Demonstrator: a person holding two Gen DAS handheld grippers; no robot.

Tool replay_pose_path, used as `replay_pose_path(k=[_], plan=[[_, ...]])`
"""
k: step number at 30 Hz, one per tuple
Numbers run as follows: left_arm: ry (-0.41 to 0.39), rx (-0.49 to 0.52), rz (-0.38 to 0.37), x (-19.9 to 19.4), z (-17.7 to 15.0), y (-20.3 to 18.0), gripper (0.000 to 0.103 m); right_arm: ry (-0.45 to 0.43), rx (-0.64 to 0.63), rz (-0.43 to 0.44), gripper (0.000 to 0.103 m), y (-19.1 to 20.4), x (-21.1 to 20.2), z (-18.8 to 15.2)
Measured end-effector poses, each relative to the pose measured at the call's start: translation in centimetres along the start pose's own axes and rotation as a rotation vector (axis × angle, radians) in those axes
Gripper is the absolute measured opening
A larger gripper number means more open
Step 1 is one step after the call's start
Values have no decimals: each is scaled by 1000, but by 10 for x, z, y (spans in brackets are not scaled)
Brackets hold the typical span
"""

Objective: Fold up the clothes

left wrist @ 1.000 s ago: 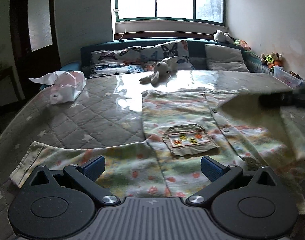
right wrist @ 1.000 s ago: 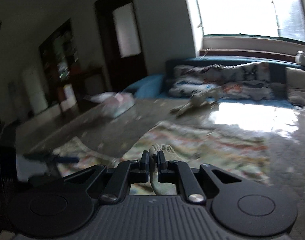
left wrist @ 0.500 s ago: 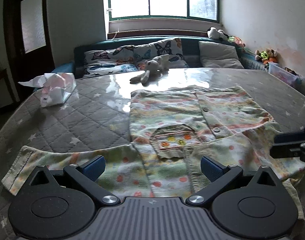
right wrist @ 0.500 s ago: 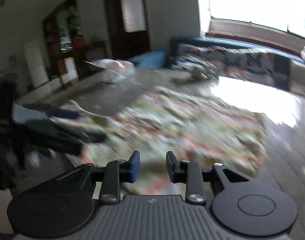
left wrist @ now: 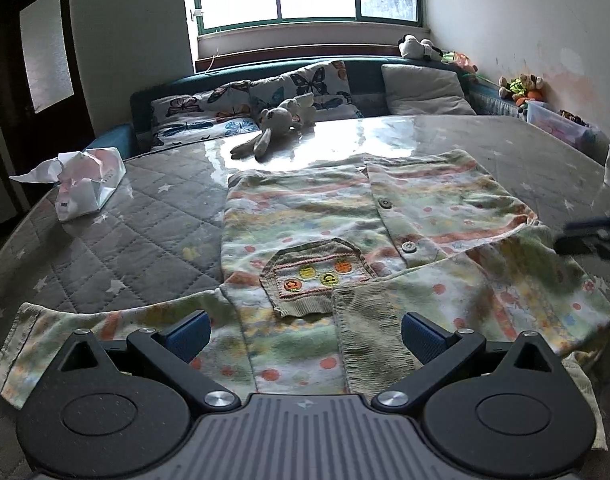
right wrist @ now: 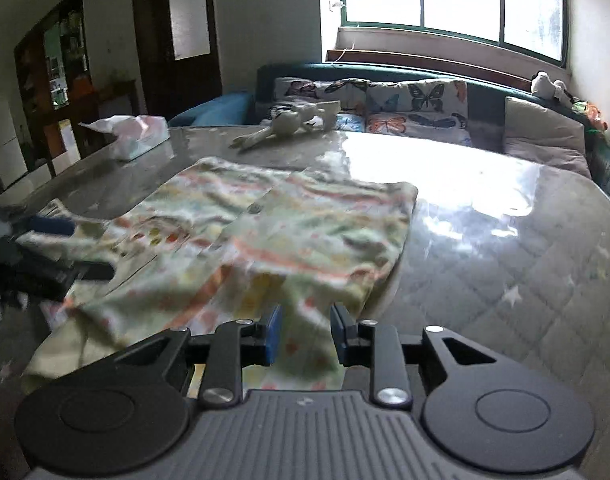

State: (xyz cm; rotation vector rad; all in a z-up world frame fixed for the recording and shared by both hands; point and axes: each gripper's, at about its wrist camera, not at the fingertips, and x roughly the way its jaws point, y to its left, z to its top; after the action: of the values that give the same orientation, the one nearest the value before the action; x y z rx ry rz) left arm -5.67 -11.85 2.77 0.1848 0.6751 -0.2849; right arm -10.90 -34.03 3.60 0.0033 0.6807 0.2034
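Shirt flat on table, left hand-held gripper spread, right hand-held gripper parted.

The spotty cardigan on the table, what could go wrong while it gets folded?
The cardigan has one sleeve stretched out flat and the other sleeve already folded across, so it may end up lopsided. The open left gripper could catch the knitted pocket. The glossy tabletop might let the fabric slide.
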Motion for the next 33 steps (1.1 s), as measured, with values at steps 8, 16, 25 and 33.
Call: replay_pose_path(k=[8, 16, 25, 33], plan=[[26, 17, 30, 8, -3, 1, 103, 19, -64, -114, 27, -7, 31, 1], [34, 22, 56, 11, -7, 5, 103, -12, -55, -123, 28, -8, 22, 0], [18, -43, 115, -3, -13, 31, 103, -2, -41, -133, 33, -6, 19, -5], [27, -155, 214, -14, -26, 74, 103, -9, -114, 3, 53, 35, 6, -5]])
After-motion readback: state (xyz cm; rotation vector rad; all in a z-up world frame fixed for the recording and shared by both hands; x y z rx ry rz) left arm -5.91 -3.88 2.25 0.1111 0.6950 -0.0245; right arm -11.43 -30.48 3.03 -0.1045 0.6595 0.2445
